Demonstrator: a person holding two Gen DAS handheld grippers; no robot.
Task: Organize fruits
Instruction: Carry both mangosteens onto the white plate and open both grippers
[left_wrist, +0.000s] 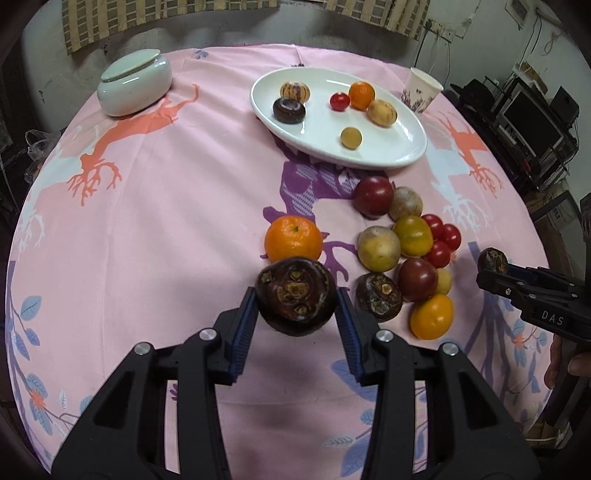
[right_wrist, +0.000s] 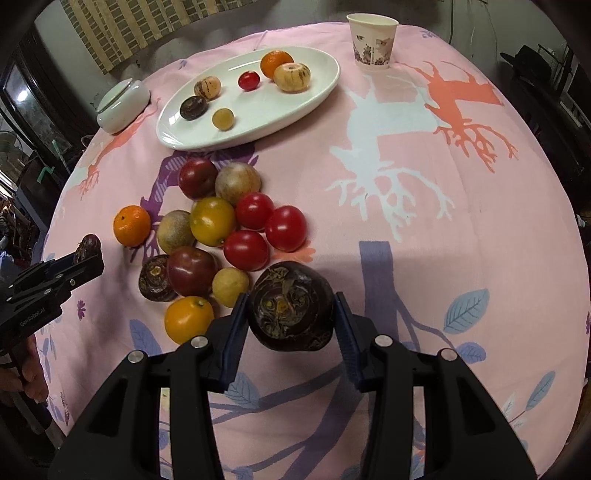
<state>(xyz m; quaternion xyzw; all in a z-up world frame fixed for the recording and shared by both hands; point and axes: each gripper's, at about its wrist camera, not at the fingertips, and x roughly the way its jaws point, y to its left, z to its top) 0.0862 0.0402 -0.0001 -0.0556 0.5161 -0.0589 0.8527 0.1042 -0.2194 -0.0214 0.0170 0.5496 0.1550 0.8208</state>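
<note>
My left gripper (left_wrist: 295, 295) is shut on a dark brown water chestnut (left_wrist: 295, 306), held just above the pink cloth beside a mandarin (left_wrist: 293, 239). My right gripper (right_wrist: 290, 299) is shut on a second water chestnut (right_wrist: 291, 314) near the pile of loose fruit (right_wrist: 229, 229): tomatoes, plums, yellow and tan fruits, and a third chestnut (right_wrist: 155, 282). The white oval plate (left_wrist: 388, 155) at the back holds several fruits. Each gripper shows at the edge of the other's view, the right gripper (left_wrist: 491, 273) and the left gripper (right_wrist: 88, 258).
A pale lidded ceramic jar (left_wrist: 135, 83) stands at the back left and a paper cup (left_wrist: 421, 90) behind the plate. The round table's edge curves close on all sides. Dark shelves with electronics (left_wrist: 532, 110) stand to the right. A hand (right_wrist: 29, 369) shows on the left gripper's handle.
</note>
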